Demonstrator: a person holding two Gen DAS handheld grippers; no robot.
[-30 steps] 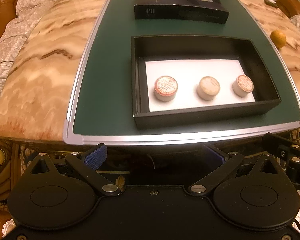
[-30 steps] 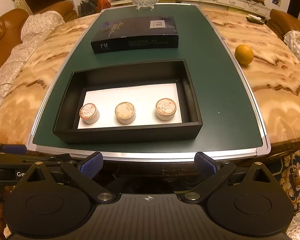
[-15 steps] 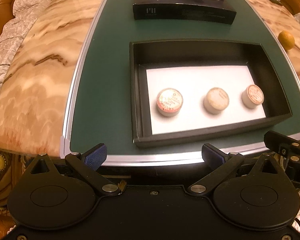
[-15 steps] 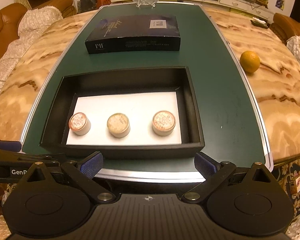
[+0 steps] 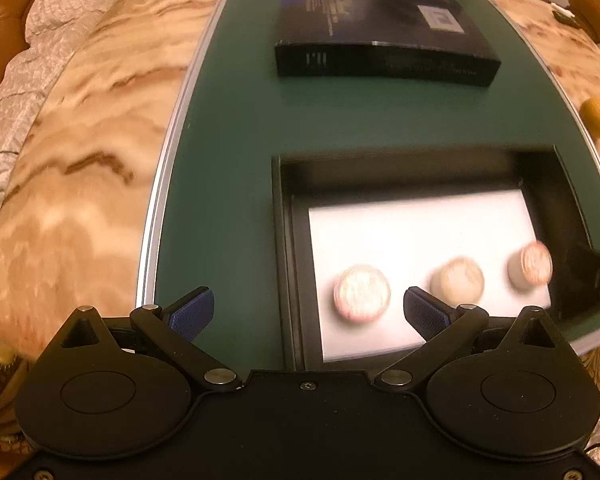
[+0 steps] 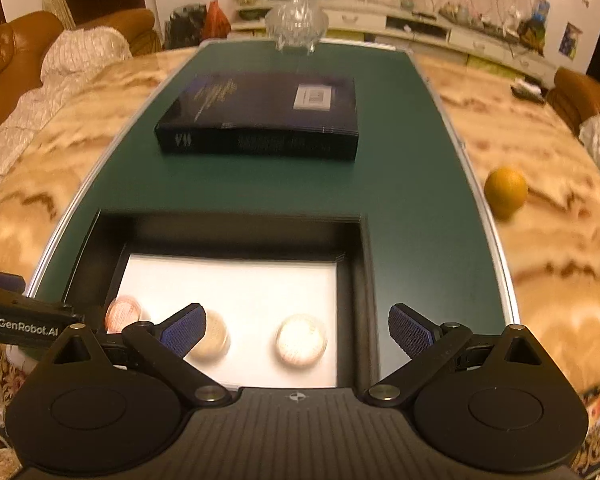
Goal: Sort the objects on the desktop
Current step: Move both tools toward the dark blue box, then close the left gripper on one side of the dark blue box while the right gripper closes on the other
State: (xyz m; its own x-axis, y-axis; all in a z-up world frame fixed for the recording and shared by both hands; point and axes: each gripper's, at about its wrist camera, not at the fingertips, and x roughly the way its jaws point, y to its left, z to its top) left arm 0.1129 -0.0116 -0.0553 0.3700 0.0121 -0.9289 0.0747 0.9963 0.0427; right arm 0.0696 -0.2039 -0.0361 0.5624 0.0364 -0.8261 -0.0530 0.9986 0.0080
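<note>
A marble table [image 6: 548, 184] in tan and cream carries a long green mat [image 6: 412, 200] with a silver rim; brown leather seats with pale quilted covers stand beside the table at left and right, and a white sideboard crowded with ornaments runs along the far wall. A glass dish [image 6: 296, 24] stands at the mat's far edge. Toward the mat's near edge lies an open black box [image 5: 284, 240] lined with white paper, and in it three small round tins [image 5: 362, 292] sit in a row near the near wall, apart from each other, blurred, the outer two with reddish lids and the middle one pale. Beyond the black box, toward the far edge, lies a closed dark box [image 6: 260, 114] with a pale label. An orange [image 6: 505, 190] rests on the marble just off the mat's right edge. The left gripper [image 5: 308, 312] and the right gripper [image 6: 296, 332] both hover over the black box's near side, jaws wide apart and holding nothing
</note>
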